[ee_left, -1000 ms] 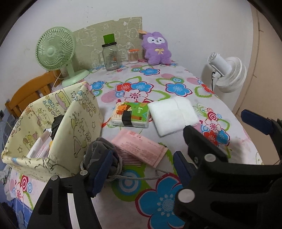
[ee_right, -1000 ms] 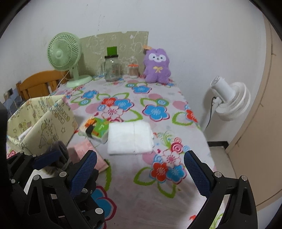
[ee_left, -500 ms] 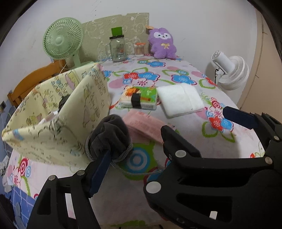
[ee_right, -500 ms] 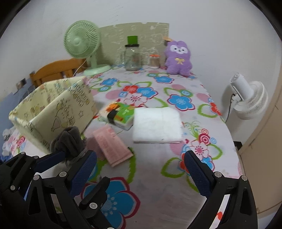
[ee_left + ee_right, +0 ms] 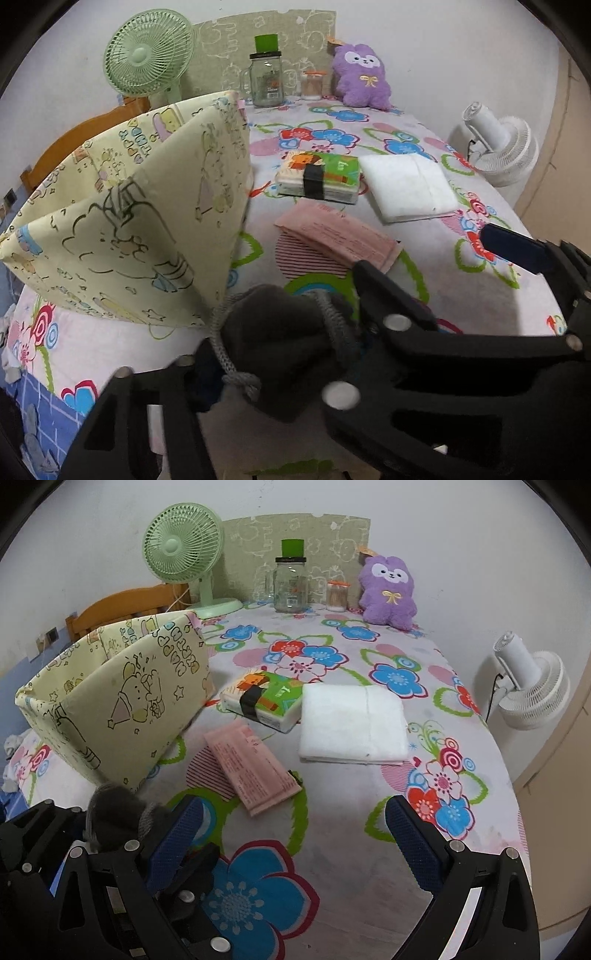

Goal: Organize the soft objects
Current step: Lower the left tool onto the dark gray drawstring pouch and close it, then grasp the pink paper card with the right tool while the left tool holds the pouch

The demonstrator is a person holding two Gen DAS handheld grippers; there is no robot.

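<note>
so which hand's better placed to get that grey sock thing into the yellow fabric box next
Left. The left hand-held gripper already has the grey sock between its closing fingers, right beside the yellow fabric box. The right hand-held gripper is open and empty, aimed at bare tablecloth.

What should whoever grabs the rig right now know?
Left gripper: jaws closing on the grey drawstring pouch between them, beside the yellow fabric box.
Right gripper: open, empty, above the tablecloth.
On the table: tissue pack, white folded cloth, pink packet; purple plush at the far end.
Done: pouch in the jaws; the box's inside is hidden.
Left: probably pouch into box, then the rest.
</note>
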